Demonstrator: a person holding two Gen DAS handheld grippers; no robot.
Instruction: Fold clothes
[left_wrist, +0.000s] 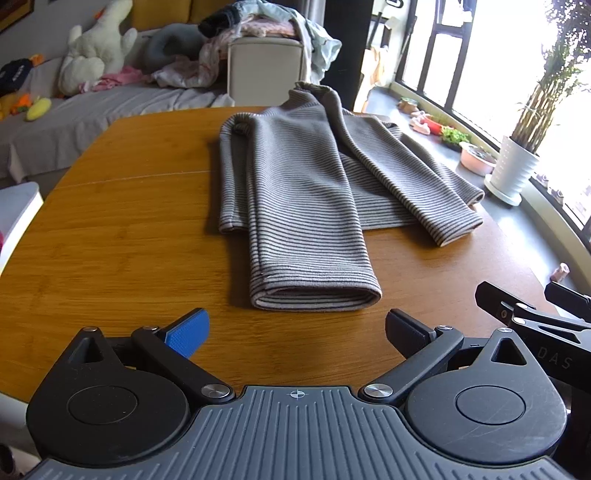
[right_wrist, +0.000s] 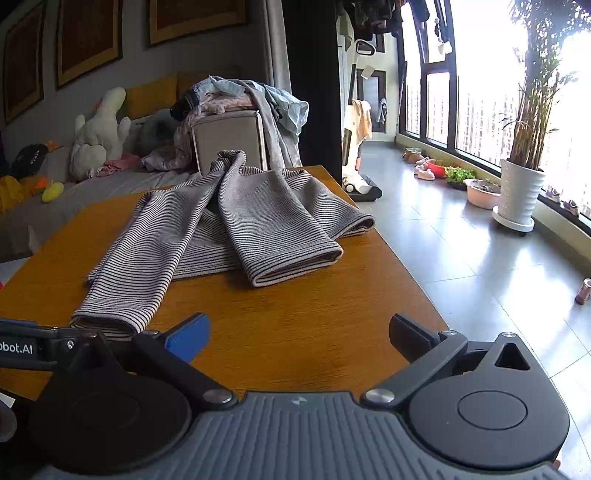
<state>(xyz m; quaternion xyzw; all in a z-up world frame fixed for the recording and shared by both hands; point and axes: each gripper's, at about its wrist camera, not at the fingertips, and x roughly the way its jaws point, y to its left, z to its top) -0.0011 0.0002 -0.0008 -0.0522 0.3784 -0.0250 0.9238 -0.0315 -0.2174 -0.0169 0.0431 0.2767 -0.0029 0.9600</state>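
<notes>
A grey striped sweater (left_wrist: 303, 192) lies on the wooden table (left_wrist: 122, 229), partly folded, with both sleeves laid down over the body toward the near edge. It also shows in the right wrist view (right_wrist: 240, 218). My left gripper (left_wrist: 297, 332) is open and empty, just short of the near sleeve cuff (left_wrist: 314, 295). My right gripper (right_wrist: 299, 338) is open and empty above the table's near edge, a short way from the sweater. Part of the right gripper (left_wrist: 535, 317) shows at the right of the left wrist view.
A chair (left_wrist: 264, 70) piled with clothes stands behind the table. A sofa (left_wrist: 74, 110) with plush toys is at the back left. A white potted plant (right_wrist: 519, 192), a pink basin (right_wrist: 482, 192) and small items stand on the tiled floor by the window.
</notes>
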